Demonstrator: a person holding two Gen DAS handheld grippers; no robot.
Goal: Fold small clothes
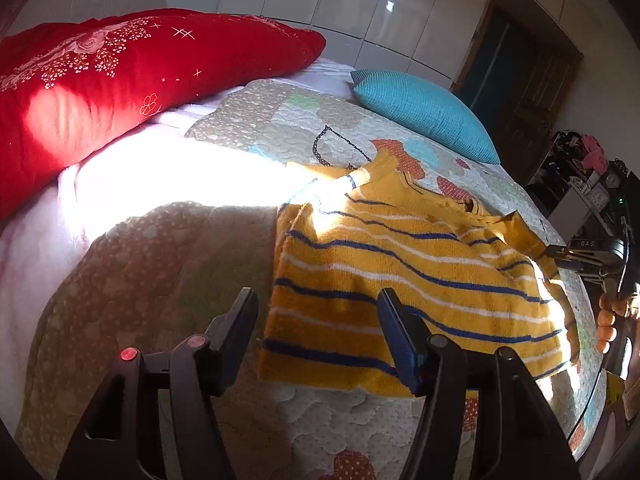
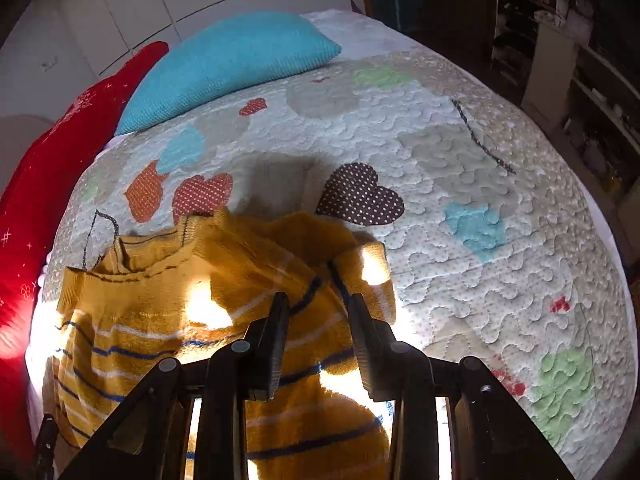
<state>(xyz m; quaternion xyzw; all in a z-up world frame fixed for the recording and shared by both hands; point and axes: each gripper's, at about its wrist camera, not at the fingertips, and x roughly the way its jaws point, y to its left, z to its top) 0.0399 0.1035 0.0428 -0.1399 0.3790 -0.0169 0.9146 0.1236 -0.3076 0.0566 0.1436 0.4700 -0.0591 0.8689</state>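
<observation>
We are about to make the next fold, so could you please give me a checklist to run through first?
1. Left gripper open, nothing pinched: ok.
2. Right gripper has a hold on the sweater: cannot tell; cloth shows between the jaws, but pad contact is unclear.
3. Sweater lying flat: not ok; the collar end is rumpled and the sleeve is bunched.
4. Sweater fully on the quilt: ok.
5. Blue pillow and red pillow apart from the sweater: ok.
</observation>
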